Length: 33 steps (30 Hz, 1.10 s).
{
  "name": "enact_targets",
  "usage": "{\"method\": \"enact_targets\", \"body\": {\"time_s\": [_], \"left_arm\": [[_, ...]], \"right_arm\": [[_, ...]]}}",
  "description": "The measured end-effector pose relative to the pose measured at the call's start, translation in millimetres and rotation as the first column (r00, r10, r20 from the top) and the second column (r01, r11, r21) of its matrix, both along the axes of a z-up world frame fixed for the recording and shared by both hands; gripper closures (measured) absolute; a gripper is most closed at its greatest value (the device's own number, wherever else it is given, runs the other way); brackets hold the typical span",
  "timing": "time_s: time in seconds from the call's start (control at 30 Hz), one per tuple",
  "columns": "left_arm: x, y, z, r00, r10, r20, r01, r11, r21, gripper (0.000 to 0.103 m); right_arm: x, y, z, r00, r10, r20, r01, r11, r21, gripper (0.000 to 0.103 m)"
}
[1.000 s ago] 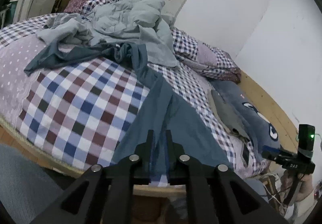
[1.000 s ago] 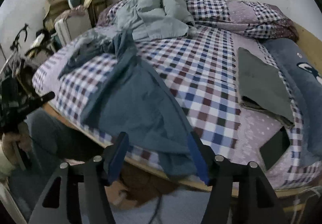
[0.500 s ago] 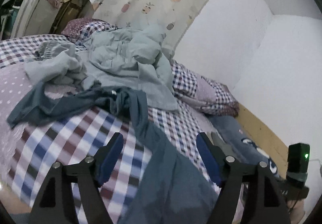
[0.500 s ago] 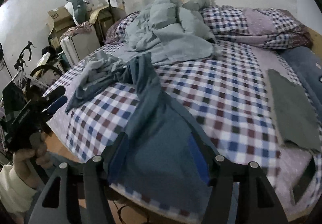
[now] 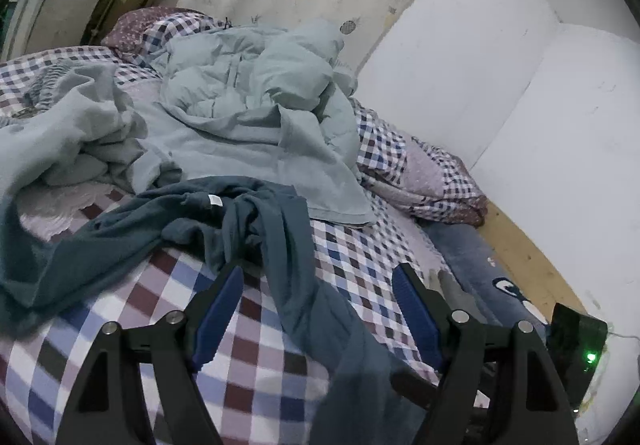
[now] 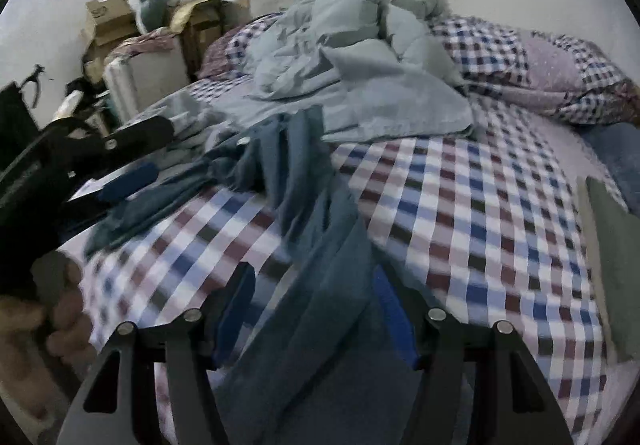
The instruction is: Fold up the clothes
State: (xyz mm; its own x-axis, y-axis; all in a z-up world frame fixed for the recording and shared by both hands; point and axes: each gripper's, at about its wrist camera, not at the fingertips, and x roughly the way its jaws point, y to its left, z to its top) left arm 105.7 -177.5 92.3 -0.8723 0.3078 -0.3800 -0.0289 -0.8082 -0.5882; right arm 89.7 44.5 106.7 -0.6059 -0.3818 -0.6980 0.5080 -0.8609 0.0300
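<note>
- The bed (image 5: 132, 309) has a checked cover, and everything lies on it.
- The pale blanket (image 5: 256, 113) is heaped at the far side of the bed.
- The dark blue top (image 5: 280, 229) lies in front of the blanket. It runs long, from its bunched far end toward both claws.
- The left claw (image 5: 316, 309) is spread wide and holds nothing, nearer the bunched end.
- The right claw (image 6: 316, 305) is also spread and holds nothing, with the near cloth between its fingers.
</note>
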Motion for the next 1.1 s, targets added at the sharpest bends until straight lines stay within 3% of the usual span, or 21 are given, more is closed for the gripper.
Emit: {"method": "enact_targets", "body": {"time_s": [0.1,0.17,0.3,0.43,0.53,0.67,0.8,0.93,1.03,1.1], "left_arm": [[-3,-6,-14,1.0,0.019,-0.012,-0.018,0.999,0.04,0.022],[-7,-10,-24,0.999,0.038,0.02,-0.039,0.998,0.057,0.022],[-15,-15,-28,0.999,0.015,0.033,-0.017,0.997,0.08,0.022],[-20,-22,-30,0.999,-0.025,0.048,0.019,0.992,0.127,0.022],[-21,-28,-32,0.997,-0.046,0.054,0.036,0.982,0.183,0.022],[-16,-33,-27,0.998,-0.051,0.032,0.044,0.98,0.195,0.022],[-8,-36,-19,0.996,-0.086,0.026,0.08,0.977,0.197,0.022],[5,-34,-8,0.989,-0.148,-0.005,0.147,0.976,0.16,0.022],[11,-23,-3,0.98,-0.199,-0.001,0.199,0.977,0.074,0.022],[9,-10,-5,0.974,-0.224,0.044,0.225,0.974,-0.011,0.022]], "right_arm": [[-23,-14,-11,1.0,-0.024,-0.015,0.024,0.998,0.061,0.039],[-38,-20,-19,1.0,-0.03,0.003,0.03,0.996,0.085,0.043],[-57,-29,-33,0.998,-0.034,0.055,0.027,0.992,0.127,0.069],[-62,-28,-39,0.994,-0.057,0.09,0.047,0.992,0.116,0.08],[-54,-24,-34,0.996,-0.057,0.074,0.051,0.995,0.081,0.094],[-26,-25,-18,0.999,-0.012,0.035,0.012,1.0,-0.003,0.096],[18,-37,-7,0.997,0.077,-0.023,-0.078,0.997,-0.02,0.097],[67,-50,-8,0.981,0.184,-0.059,-0.187,0.982,-0.038,0.098],[96,-64,-14,0.963,0.258,-0.077,-0.259,0.966,-0.011,0.098],[110,-70,-20,0.955,0.286,-0.073,-0.288,0.958,-0.011,0.098]]}}
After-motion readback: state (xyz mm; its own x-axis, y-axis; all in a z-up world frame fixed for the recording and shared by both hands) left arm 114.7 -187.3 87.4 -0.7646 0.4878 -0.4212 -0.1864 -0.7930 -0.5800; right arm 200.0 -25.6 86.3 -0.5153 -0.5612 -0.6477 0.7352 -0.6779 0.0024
